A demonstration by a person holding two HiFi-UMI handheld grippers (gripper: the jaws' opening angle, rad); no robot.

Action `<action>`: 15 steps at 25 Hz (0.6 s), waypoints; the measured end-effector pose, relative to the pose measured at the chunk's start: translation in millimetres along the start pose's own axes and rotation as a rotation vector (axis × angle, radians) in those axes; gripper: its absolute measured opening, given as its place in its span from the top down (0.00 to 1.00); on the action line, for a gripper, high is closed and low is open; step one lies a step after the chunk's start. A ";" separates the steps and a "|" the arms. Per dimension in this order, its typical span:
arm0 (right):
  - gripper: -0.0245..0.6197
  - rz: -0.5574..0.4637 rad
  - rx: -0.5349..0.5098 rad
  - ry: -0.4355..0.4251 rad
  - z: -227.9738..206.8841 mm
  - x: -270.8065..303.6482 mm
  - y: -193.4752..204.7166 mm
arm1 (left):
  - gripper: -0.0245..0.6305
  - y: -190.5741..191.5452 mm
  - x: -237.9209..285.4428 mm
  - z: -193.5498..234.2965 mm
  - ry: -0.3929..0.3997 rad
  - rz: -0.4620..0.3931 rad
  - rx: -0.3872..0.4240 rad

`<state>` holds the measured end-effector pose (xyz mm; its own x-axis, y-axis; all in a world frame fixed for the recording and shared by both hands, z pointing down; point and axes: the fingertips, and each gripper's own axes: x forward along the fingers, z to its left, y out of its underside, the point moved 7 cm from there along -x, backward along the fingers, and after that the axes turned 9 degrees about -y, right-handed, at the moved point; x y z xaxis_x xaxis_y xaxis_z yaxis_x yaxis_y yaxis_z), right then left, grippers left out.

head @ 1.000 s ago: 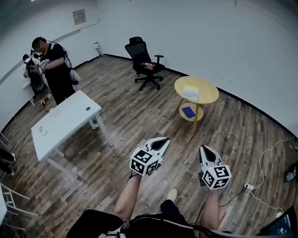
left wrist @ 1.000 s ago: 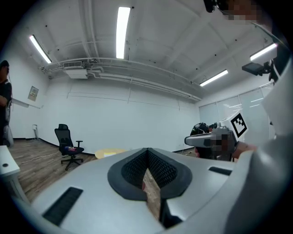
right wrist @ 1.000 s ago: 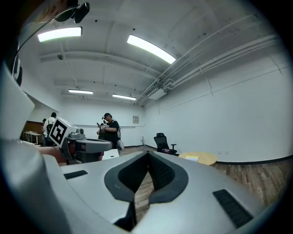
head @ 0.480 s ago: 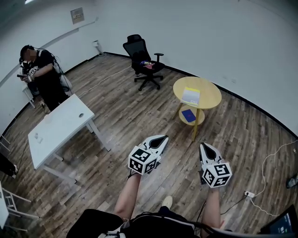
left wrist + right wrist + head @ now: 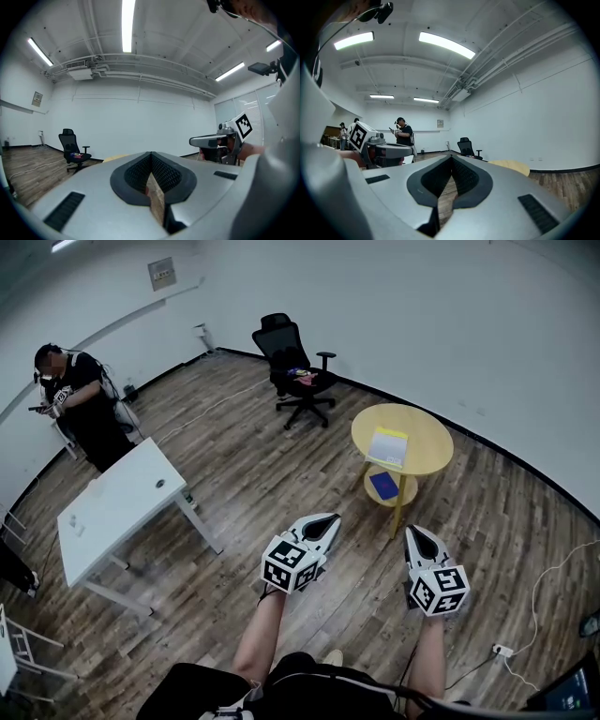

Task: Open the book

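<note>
1. Our left gripper (image 5: 330,519) sits low in the centre of the head view, its fingers (image 5: 133,174) pressed together and holding nothing.
2. Our right gripper (image 5: 413,532) sits just right of it, its fingers (image 5: 466,177) likewise closed and empty.
3. The book (image 5: 388,444) lies on the round yellow counter (image 5: 427,427), right of centre and well apart from both grippers, with wooden floor (image 5: 272,465) between.
4. A blue item (image 5: 382,486) rests on the counter's lower shelf.
5. A black office chair (image 5: 298,371) stands at top centre, a white counter (image 5: 117,512) at left and a person (image 5: 80,404) at upper left.
</note>
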<state>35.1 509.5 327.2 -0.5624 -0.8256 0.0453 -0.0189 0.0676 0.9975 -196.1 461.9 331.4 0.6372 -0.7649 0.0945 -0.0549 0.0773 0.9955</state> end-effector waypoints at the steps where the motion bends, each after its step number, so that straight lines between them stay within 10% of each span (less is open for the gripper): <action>1: 0.96 0.001 0.000 -0.005 -3.2 3.4 -0.8 | 0.96 -0.4 3.0 2.3 -0.006 0.001 -0.001; 15: 0.97 0.006 0.003 0.009 -60.5 57.0 4.6 | 0.96 -1.0 81.0 43.6 0.007 -0.006 -0.007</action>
<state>53.0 428.8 337.6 -0.5553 -0.8300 0.0515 -0.0182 0.0740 0.9971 -178.0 372.0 338.3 0.6432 -0.7607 0.0881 -0.0452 0.0771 0.9960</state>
